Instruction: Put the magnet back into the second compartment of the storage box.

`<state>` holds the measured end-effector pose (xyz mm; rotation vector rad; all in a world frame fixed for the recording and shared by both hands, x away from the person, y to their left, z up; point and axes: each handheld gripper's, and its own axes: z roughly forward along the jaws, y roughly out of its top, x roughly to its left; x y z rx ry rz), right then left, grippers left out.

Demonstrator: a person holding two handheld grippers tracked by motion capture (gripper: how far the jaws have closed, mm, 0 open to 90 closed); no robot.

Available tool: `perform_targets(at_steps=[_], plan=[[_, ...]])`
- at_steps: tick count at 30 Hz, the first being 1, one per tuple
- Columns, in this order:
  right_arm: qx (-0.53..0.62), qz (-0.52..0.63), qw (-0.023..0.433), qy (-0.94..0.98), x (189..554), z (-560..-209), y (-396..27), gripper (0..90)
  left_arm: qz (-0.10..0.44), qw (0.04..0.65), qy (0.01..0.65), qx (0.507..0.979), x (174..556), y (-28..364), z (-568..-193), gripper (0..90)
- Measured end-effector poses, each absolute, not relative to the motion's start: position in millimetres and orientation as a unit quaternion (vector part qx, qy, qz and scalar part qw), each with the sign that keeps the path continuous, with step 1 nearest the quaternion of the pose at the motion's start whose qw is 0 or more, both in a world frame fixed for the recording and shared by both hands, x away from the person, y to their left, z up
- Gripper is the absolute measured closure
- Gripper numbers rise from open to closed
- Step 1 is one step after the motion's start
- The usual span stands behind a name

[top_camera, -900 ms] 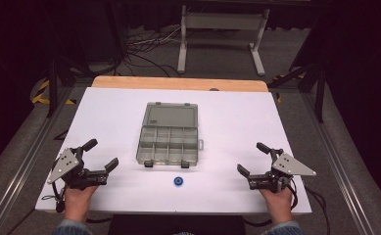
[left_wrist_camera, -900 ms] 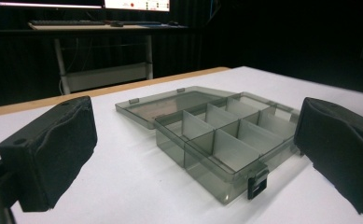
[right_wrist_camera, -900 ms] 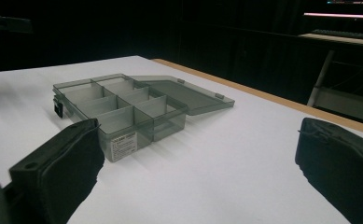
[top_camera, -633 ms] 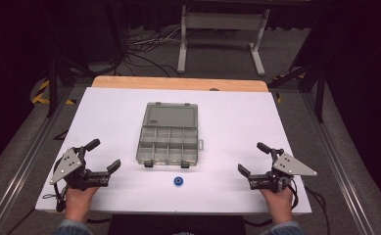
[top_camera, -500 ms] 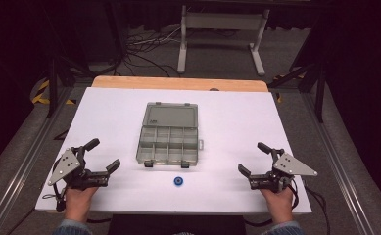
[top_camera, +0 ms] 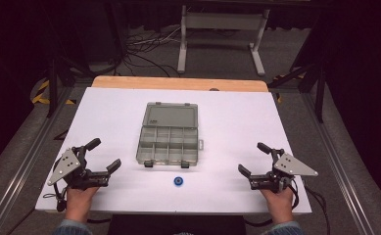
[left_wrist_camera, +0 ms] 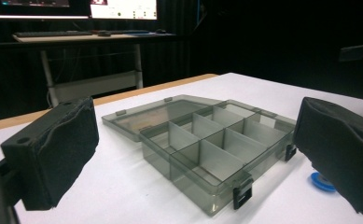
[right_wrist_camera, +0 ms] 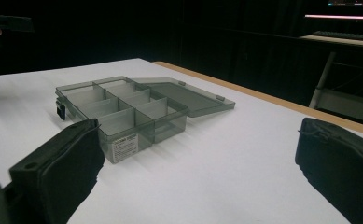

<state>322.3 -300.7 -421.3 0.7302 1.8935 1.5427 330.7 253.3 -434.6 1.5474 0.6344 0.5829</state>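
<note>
A grey see-through compartment box [top_camera: 169, 144] lies open at the middle of the white table, its lid [top_camera: 172, 116] flat behind it; its compartments look bare. A small blue disc [top_camera: 178, 181] rests on the table just in front of the box. My left gripper [top_camera: 106, 153] stands open at the near left, apart from the box, nothing between its jaws. My right gripper [top_camera: 250, 157] stands open at the near right, likewise holding nothing. The left gripper view shows the box [left_wrist_camera: 207, 144] and the blue disc [left_wrist_camera: 320, 181] beside the right-hand jaw. The right gripper view shows the box [right_wrist_camera: 123, 107] from its other side.
The white table top [top_camera: 237, 117] has a wooden strip [top_camera: 178, 83] along its far edge. Beyond it stand a metal desk frame [top_camera: 222, 29] and cables on the floor. Dark frame bars run along both sides of the table.
</note>
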Motion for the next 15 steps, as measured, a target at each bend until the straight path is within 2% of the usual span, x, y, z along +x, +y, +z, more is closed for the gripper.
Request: perform_targets(at_steps=[7,15], plan=[[0.273,0.580,0.288,0.711,322,-421,-300,1.3,0.252,0.623,0.265,0.692,330,243,-426,0.4],[0.273,0.580,0.286,0.713,322,-421,-299,1.3,0.234,0.640,0.245,0.690,331,225,-416,0.4]])
